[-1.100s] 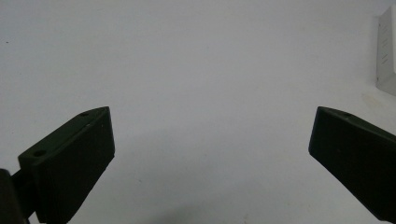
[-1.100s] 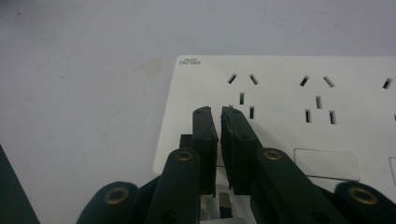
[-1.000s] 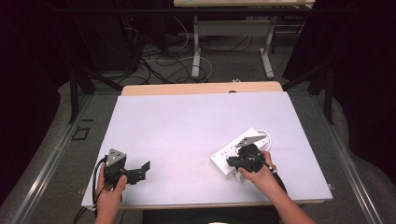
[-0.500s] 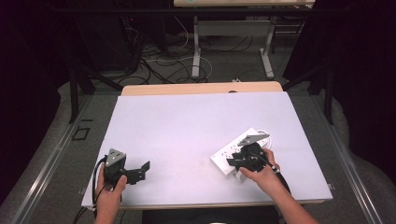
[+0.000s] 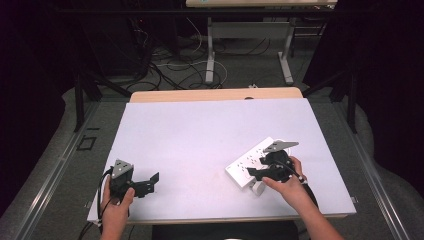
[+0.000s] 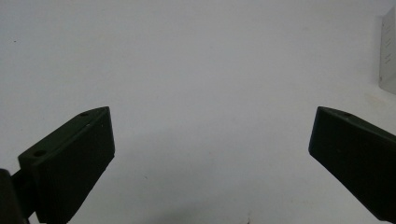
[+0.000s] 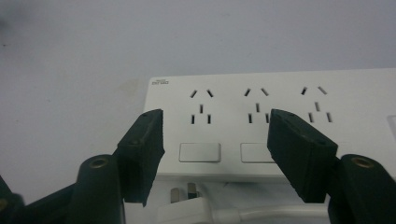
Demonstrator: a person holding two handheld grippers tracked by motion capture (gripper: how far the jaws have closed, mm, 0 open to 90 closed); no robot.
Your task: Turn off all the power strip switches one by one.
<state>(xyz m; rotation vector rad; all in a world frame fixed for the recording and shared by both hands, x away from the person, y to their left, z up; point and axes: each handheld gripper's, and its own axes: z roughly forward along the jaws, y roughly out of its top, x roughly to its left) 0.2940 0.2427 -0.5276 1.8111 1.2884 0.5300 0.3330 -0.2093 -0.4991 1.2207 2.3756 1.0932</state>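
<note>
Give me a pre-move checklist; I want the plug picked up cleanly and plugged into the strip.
1. Right gripper open: ok, its jaws have just been opening, nothing between them.
2. Plug free: ok, it lies loose on the table below the jaws.
3. Strip sockets empty: ok for the three in the right gripper view.
4. Left gripper open, empty: ok.
5. Plug prongs match sockets: cannot tell.
</note>
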